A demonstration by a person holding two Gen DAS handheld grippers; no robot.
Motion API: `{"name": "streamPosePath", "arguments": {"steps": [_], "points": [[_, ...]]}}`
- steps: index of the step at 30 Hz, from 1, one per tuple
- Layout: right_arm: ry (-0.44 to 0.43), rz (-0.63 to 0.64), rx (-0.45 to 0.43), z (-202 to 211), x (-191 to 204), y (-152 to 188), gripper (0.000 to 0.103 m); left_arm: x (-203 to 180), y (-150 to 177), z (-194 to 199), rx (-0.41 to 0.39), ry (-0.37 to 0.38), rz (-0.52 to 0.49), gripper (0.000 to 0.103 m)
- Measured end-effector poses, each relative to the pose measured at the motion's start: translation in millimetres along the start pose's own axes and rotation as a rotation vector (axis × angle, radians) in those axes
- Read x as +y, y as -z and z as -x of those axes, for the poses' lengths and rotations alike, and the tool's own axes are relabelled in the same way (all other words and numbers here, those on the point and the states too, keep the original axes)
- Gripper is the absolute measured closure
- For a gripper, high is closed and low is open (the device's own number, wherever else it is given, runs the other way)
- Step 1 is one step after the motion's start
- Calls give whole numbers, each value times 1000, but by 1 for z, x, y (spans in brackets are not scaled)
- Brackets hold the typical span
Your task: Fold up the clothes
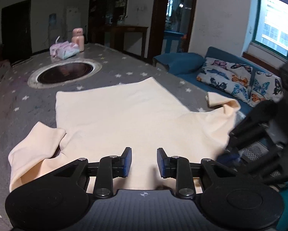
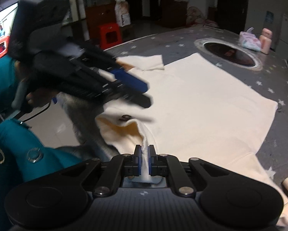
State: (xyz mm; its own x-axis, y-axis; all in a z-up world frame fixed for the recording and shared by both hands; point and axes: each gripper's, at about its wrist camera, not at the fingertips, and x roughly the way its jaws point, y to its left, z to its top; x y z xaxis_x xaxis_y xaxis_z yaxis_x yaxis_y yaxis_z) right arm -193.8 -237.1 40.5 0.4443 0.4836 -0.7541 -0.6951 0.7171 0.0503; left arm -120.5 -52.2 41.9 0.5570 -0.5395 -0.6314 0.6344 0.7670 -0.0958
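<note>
Clearly we are working a soft, pale cream short-sleeved cotton T-shirt (image 1: 124, 115) spread flat on the grey star-printed tablecloth (image 1: 28, 100), its body reaching away ahead of both claws. Our left gripper (image 1: 144, 162) hangs over the near shoulder edge with its blue pads standing well apart and nothing between them; one short sleeve (image 1: 36, 144) lies just off to its left, rumpled and partly doubled. To the right, our right gripper (image 2: 144, 160) is closed tight on a raised ridge of the collar hem (image 2: 142, 134), the cloth bunching between the pads.

We judge the fabric light, limp and easy to drag, so it should sag and crease wherever it is unsupported. Hems and seams look thickest and least slippery; a shoulder seam beside the left claw seems the soundest second hold.
</note>
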Motion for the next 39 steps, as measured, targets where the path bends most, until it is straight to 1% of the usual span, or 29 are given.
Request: {"name": "streamPosePath", "arguments": {"steps": [5, 9, 13, 16, 18, 22, 28, 33, 36, 39], "points": [[-41, -19, 13, 2, -3, 1, 95, -5, 13, -13, 63, 16, -52, 73], [-44, -77, -5, 5, -18, 0, 92, -8, 23, -9, 60, 16, -82, 73], [-45, -135, -25, 7, -33, 0, 92, -5, 22, -4, 60, 19, -74, 72], [-41, -163, -28, 6, -41, 1, 90, 4, 14, -2, 43, -8, -45, 72], [-30, -171, -40, 7, -45, 1, 84, 13, 6, -4, 34, -30, -9, 72], [23, -203, -74, 11, -64, -3, 81, 33, -3, -14, 37, -59, 45, 72], [142, -296, -69, 3, -114, -11, 81, 63, -16, -30, 46, -102, 127, 72], [196, -382, -77, -5, -157, -16, 81, 88, -26, -43, 53, -138, 194, 72], [228, -426, -65, -14, -181, -21, 81, 102, -32, -51, 57, -159, 235, 72], [255, -465, -56, -25, -203, -25, 80, 106, -37, -55, 66, -176, 237, 70]]}}
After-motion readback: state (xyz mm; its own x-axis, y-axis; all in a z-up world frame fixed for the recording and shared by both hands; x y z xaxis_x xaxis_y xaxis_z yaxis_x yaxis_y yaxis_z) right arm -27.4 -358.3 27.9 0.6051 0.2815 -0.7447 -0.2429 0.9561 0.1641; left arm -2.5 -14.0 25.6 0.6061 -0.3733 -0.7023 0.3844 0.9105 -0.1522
